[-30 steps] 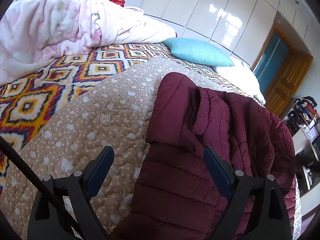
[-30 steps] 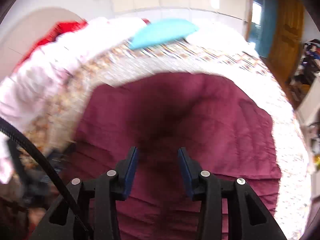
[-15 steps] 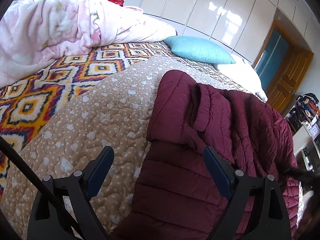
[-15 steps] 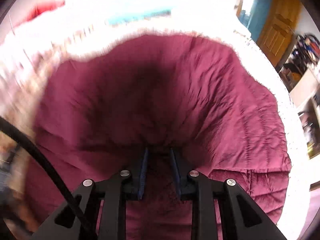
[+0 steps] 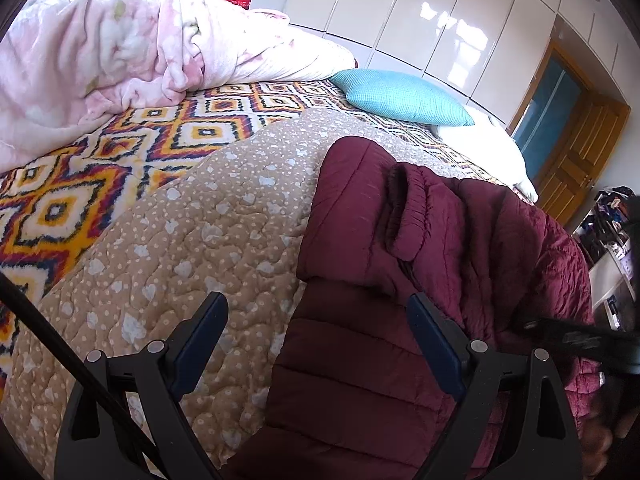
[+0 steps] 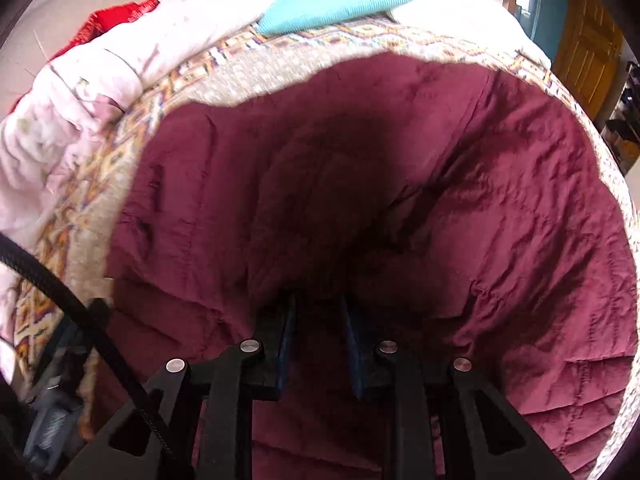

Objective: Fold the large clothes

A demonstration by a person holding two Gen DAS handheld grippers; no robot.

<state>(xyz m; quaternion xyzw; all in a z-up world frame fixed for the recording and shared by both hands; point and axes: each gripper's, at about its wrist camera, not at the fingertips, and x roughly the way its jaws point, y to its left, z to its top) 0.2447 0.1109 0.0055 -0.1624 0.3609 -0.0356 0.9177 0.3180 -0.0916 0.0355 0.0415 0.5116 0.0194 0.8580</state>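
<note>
A maroon quilted puffer jacket (image 5: 440,248) lies on the bed's beige quilt (image 5: 192,248), one sleeve folded across its body. My left gripper (image 5: 316,312) is open and empty, hovering over the jacket's near left edge. My right gripper (image 6: 318,320) has its jaws nearly closed on a fold of the jacket (image 6: 360,168), whose fabric fills the right wrist view and bulges around the fingers. The right gripper's dark body also shows in the left wrist view (image 5: 580,340) at the jacket's right side.
A pink floral blanket (image 5: 104,52) is heaped at the bed's far left. A turquoise pillow (image 5: 400,96) and a white pillow (image 5: 488,140) lie at the far end. White wardrobe doors (image 5: 420,12) and a wooden door (image 5: 576,160) stand beyond. Clutter (image 5: 612,220) sits at right.
My right gripper has closed from open onto the jacket fabric and pushed in close to it. The left gripper has stayed open and nearly still.
</note>
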